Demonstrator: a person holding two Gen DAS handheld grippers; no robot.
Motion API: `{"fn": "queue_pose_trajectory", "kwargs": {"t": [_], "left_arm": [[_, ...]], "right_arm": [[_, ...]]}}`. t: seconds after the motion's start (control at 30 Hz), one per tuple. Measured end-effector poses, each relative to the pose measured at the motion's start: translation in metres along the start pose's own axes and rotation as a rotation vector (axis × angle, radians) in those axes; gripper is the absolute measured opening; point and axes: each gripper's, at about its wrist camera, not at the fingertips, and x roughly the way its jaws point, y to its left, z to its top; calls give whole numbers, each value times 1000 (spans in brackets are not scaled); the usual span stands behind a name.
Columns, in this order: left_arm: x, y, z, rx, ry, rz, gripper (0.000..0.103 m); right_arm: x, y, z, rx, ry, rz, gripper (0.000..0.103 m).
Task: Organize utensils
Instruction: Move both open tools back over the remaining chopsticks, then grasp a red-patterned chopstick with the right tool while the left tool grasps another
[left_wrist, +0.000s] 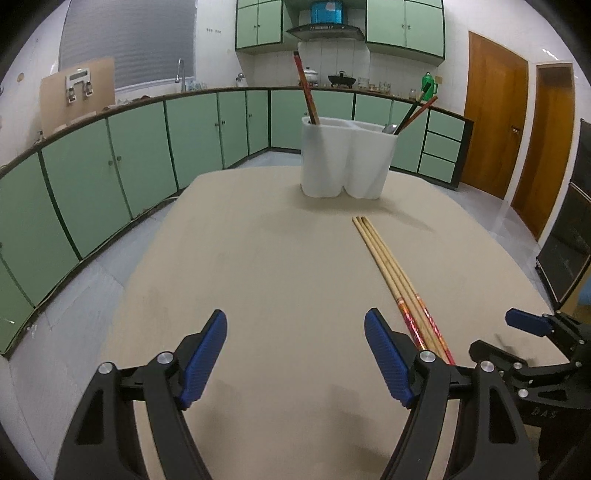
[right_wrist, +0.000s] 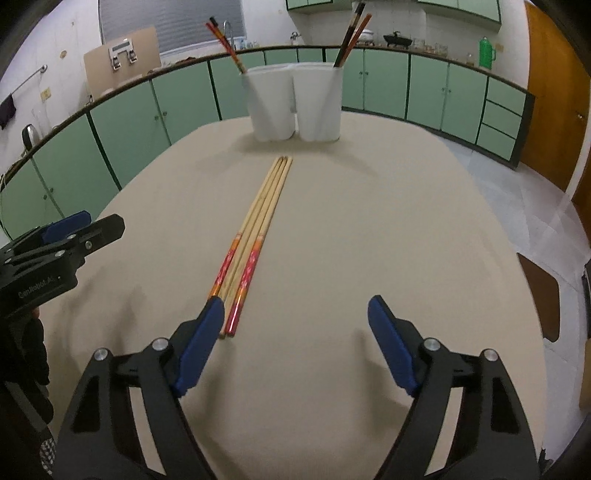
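Three bamboo chopsticks (right_wrist: 258, 221) with red patterned ends lie side by side on the beige table (right_wrist: 369, 240), pointing toward a white two-compartment holder (right_wrist: 295, 103). The holder has a red chopstick pair in its left compartment and dark chopsticks in its right one. My right gripper (right_wrist: 295, 317) is open and empty, its left finger beside the chopsticks' near ends. My left gripper (left_wrist: 295, 328) is open and empty, left of the chopsticks (left_wrist: 391, 269). The holder (left_wrist: 347, 158) stands at the table's far edge.
Green kitchen cabinets (left_wrist: 129, 166) with a countertop curve around the far and left sides. Wooden doors (left_wrist: 495, 114) are at the right. A brown chair seat (right_wrist: 543, 291) sits by the table's right edge. The left gripper's body (right_wrist: 55, 251) shows in the right wrist view.
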Motion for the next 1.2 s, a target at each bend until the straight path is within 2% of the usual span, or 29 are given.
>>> {"fn": "queue_pose_trajectory", "kwargs": {"t": [0.2, 0.33, 0.4, 0.47, 0.57, 0.63, 0.73, 0.77, 0.8, 0.87, 1.2], "left_arm": [[3, -1, -5, -3, 21, -1, 75], [5, -4, -5, -4, 29, -10, 75], [5, -5, -6, -2, 34, -14, 75], [6, -6, -7, 0, 38, -16, 75], [7, -6, -8, -3, 42, -15, 76], [7, -6, -8, -7, 44, -18, 76], [7, -8, -9, -4, 46, -22, 76], [7, -10, -9, -3, 48, -26, 76], [7, -11, -9, -1, 50, -29, 76], [8, -14, -9, 0, 56, -39, 76], [13, -46, -15, 33, 93, -122, 75]], "right_arm": [[9, 7, -5, -26, 35, -2, 66], [14, 9, -7, -39, 53, -9, 65], [13, 7, -7, -36, 55, -30, 61], [12, 2, -7, -30, 56, -54, 60], [8, -3, -6, -11, 46, -31, 59], [8, -1, -7, -20, 46, -8, 53], [11, 4, -8, -34, 60, 17, 39], [11, 6, -9, -42, 55, 12, 32], [11, 7, -9, -50, 55, 18, 20], [11, 8, -8, -53, 55, 33, 6], [4, -18, -8, 29, 44, 14, 5]]}}
